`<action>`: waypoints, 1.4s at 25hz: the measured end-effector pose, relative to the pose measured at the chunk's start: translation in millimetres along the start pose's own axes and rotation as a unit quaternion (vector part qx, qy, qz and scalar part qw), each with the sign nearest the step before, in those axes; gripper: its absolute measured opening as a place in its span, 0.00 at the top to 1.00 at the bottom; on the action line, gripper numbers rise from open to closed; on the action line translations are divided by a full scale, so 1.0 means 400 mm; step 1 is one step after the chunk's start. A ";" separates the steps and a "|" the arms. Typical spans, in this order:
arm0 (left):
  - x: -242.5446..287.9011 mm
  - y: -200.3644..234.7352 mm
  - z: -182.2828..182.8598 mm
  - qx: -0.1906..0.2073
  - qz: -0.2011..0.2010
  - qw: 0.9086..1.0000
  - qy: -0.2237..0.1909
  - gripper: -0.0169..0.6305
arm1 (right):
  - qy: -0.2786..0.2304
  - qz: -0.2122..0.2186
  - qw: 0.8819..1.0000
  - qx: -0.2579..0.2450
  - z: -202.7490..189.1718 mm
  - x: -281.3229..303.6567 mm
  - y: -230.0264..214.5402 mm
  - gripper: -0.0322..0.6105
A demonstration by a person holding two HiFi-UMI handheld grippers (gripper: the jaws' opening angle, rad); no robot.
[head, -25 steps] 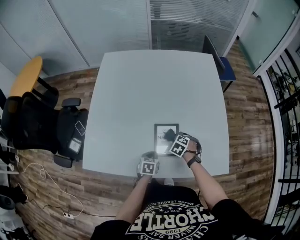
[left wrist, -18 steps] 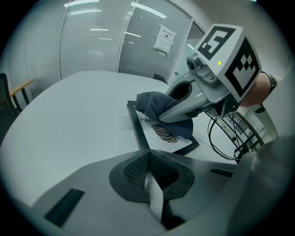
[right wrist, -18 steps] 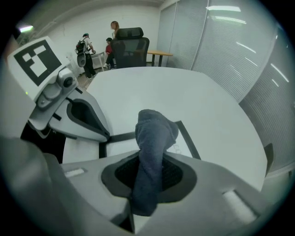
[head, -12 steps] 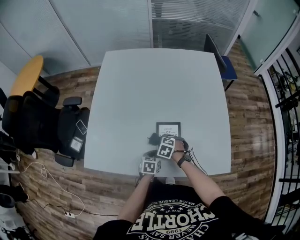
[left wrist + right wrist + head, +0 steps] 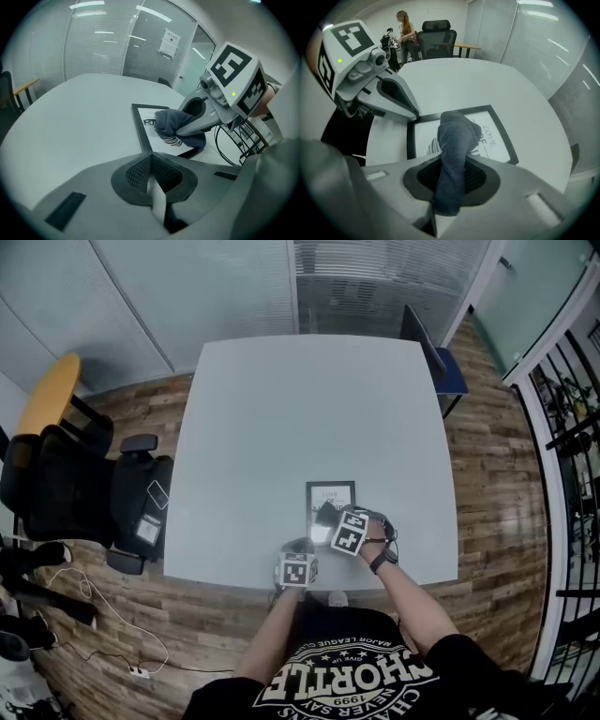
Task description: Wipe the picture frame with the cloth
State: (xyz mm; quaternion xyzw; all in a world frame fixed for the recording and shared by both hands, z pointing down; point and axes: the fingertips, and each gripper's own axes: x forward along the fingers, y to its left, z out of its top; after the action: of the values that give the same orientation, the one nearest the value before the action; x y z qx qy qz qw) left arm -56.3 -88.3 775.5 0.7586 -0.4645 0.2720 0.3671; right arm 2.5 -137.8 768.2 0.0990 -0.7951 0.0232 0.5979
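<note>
I am holding the picture frame (image 5: 330, 494) flat near the table's (image 5: 253, 418) front edge, long axis pointing away from me. The right gripper (image 5: 452, 187), pinching the cloth (image 5: 457, 138), has slid rightward across it. The left gripper (image 5: 153, 182) is pressed together.

The cloth (image 5: 457, 140) is recorded as dark blue-grey; the picture frame (image 5: 505, 136) as black, its white print marked with black lettering and stripes; the desk (image 5: 281, 409) as pale grey.

The cloth (image 5: 457, 138) lies on the picture frame (image 5: 330, 494) on the table (image 5: 281, 409)
</note>
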 end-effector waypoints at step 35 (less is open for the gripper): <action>-0.009 0.009 0.008 -0.055 -0.026 0.998 -0.029 0.96 | 0.001 0.015 0.998 0.065 -0.055 -0.026 0.029 0.83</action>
State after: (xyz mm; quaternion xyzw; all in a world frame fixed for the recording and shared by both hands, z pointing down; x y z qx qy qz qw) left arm -61.0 -90.3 772.2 0.7564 -0.4693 0.2142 0.4021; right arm 23.9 -121.6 765.5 0.1252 -0.7928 0.0840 0.5905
